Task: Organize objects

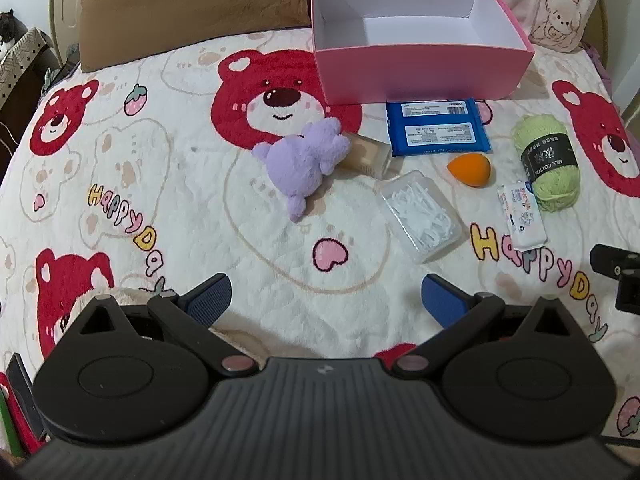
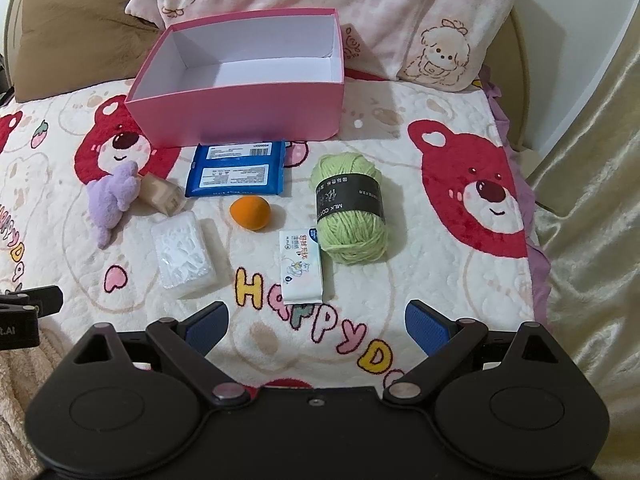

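Note:
An open pink box (image 1: 424,74) (image 2: 240,116) with a white, empty inside stands at the back of the bed. In front of it lie a purple plush (image 1: 300,160) (image 2: 114,196), a beige bottle (image 1: 368,152) (image 2: 160,196), a blue wipes pack (image 1: 436,128) (image 2: 238,168), an orange sponge (image 1: 472,169) (image 2: 251,212), a clear floss-pick box (image 1: 422,216) (image 2: 182,252), a small tissue pack (image 1: 522,216) (image 2: 302,266) and a green yarn ball (image 1: 548,160) (image 2: 352,208). My left gripper (image 1: 326,300) is open and empty, near of the plush. My right gripper (image 2: 316,324) is open and empty, just near of the tissue pack.
The bed has a cream blanket (image 1: 200,184) with red bears. A brown pillow (image 1: 180,4) and pink pillows (image 2: 420,20) lie behind the box. The right gripper's body (image 1: 616,276) shows at the left view's right edge. A beige curtain (image 2: 592,200) hangs to the right.

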The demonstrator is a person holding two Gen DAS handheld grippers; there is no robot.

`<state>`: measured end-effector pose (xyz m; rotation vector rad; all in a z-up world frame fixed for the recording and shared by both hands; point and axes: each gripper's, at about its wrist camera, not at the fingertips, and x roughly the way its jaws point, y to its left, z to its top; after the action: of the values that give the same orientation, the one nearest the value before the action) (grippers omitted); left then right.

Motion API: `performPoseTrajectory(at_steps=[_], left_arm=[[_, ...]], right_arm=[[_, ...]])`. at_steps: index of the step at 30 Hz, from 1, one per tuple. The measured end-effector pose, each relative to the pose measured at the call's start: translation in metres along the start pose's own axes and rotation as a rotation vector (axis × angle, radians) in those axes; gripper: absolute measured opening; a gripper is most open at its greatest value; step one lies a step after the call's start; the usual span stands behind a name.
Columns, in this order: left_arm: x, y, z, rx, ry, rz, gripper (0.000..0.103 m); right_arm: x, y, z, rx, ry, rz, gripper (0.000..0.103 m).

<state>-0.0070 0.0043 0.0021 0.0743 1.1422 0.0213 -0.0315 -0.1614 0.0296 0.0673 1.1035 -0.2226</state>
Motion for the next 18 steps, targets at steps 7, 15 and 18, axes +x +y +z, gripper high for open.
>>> performPoseTrajectory(at_steps=[7, 15, 18], left_arm=[[0.0021, 0.0004, -0.0028, -0.014, 0.012, -0.005, 0.103], [-0.0009, -0.0036, -0.0041, -0.008, 0.008, -0.023, 0.103], [-0.0012, -0.0037, -0.0046, -0.013, 0.01, -0.027, 0.103]], right_arm=[[-0.0002, 0.001, -0.0004, -0.001, 0.001, 0.001, 0.097], [-0.0009, 0.0004, -0.0021, -0.002, 0.0, 0.0, 0.097], [-0.0024, -0.0014, -0.0045, -0.007, -0.003, -0.001, 0.097]])
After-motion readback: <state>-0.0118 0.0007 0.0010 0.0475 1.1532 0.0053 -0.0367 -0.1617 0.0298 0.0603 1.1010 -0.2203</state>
